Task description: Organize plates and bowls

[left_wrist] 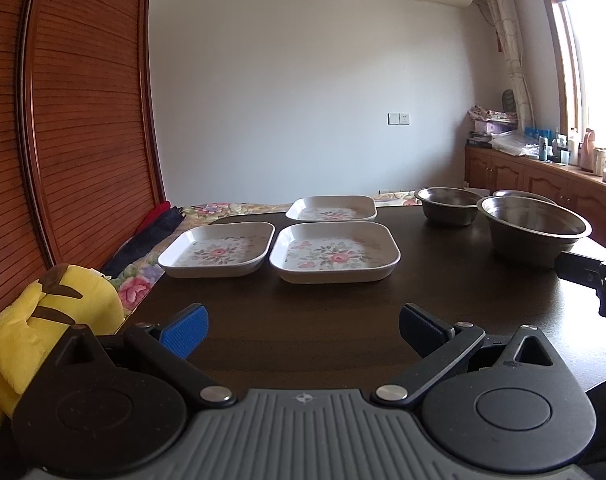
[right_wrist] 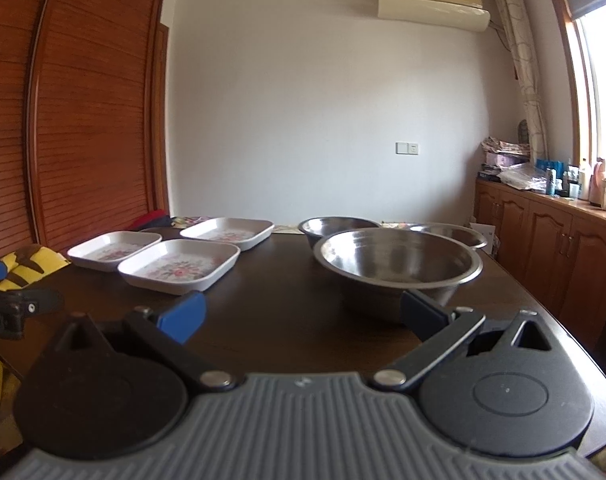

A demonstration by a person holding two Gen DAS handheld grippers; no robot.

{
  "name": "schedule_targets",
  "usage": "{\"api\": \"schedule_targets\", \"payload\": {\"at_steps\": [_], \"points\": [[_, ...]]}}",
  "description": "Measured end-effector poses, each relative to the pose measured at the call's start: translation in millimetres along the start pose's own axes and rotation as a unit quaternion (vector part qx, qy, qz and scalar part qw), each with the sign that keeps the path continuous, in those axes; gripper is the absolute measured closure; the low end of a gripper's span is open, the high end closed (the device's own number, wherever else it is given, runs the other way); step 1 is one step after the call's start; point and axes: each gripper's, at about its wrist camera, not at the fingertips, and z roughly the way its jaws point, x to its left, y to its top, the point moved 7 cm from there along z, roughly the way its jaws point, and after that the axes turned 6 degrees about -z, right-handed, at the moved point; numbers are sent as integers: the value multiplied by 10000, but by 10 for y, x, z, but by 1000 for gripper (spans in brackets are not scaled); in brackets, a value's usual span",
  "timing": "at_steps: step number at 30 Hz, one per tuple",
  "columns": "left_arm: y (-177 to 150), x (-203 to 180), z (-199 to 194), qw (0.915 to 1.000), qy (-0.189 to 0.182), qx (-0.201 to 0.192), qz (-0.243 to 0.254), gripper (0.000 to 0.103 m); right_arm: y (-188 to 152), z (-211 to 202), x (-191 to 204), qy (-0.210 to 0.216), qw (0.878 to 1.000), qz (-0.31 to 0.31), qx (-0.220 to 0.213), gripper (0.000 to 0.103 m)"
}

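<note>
Three white square plates with pink floral print were laid on the left half of the dark brown wooden tabletop. The near left floral plate and the near right floral plate were set just beside each other, and the far floral plate was placed just behind them.

Three round stainless steel bowls were grouped on the right half of the tabletop. The large steel bowl was seen nearest, a smaller steel bowl was set behind it to the left, and a third steel bowl was partly hidden behind it to the right. Whether the bowls were touching could not be told.

The left tongs were held wide open over bare tabletop near the front edge, well apart from the plates, with nothing gripped between the blue pads. The right tongs were likewise spread wide and held nothing; their right pad was seen in front of the large steel bowl's wall, though contact could not be judged.

A yellow plush toy with brown stripes was seen off the tabletop's left edge, below a reddish slatted wooden wardrobe.
</note>
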Motion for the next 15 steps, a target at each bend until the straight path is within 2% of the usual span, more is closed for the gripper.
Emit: {"api": "schedule_targets", "payload": {"at_steps": [7, 13, 15], "points": [[78, 89, 71, 10000, 44, 13, 19, 0, 145, 126, 122, 301, 9995, -79, 7, 0], [212, 117, 184, 9999, -83, 57, 64, 0, 282, 316, 246, 714, 9971, -229, 95, 0], [238, 113, 251, 9998, -131, 98, 90, 0, 333, 382, 278, 815, 9963, -267, 101, 5]]}}
